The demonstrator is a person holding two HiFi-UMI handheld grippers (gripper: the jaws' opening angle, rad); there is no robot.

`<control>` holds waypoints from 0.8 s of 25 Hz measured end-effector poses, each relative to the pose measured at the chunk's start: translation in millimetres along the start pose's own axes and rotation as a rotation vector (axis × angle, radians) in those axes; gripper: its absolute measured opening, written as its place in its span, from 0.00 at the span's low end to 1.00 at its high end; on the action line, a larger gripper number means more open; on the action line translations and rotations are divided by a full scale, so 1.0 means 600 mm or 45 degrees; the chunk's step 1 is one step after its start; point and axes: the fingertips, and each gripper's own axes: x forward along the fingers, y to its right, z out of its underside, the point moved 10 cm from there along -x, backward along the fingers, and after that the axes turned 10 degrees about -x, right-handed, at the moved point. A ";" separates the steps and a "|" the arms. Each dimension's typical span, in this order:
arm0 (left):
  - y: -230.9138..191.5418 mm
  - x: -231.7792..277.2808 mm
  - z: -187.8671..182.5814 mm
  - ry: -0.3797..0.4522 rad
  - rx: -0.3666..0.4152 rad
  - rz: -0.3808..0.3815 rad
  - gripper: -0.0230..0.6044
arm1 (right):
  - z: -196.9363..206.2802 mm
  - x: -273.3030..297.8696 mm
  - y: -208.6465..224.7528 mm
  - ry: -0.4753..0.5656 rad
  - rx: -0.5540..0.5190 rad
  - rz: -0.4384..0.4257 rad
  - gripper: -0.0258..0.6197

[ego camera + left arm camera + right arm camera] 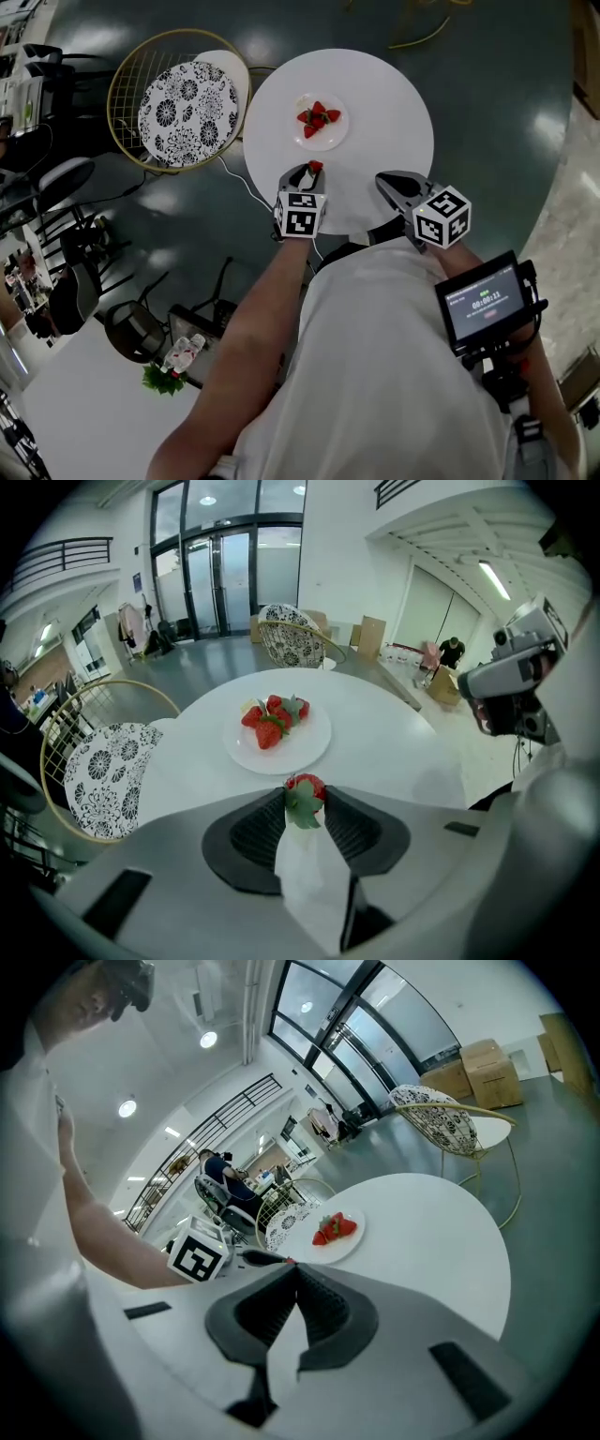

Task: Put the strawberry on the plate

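- The left gripper (305,799) has its fingers (349,825) clamped on the strawberry (307,784) at their tips, leafy cap facing back along them.
- The plate (302,749) lies straight ahead on the tabletop (394,752), near, and carries other strawberries (272,726). The left hand is likely the nearer.
- The right gripper (293,1267) is empty, its fingers pressed together.

Both tools held out, the left one loaded
The left tool (312,171) pointed steeply down from a bare, outstretched left forearm (258,319), its jaws clamped on a strawberry (307,786). The right tool (386,183) sat beside it at a shallower tilt, jaws together and empty.
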 end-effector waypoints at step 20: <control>0.014 -0.008 -0.076 0.154 -0.119 0.069 0.26 | -0.006 0.011 -0.002 0.016 -0.007 -0.013 0.05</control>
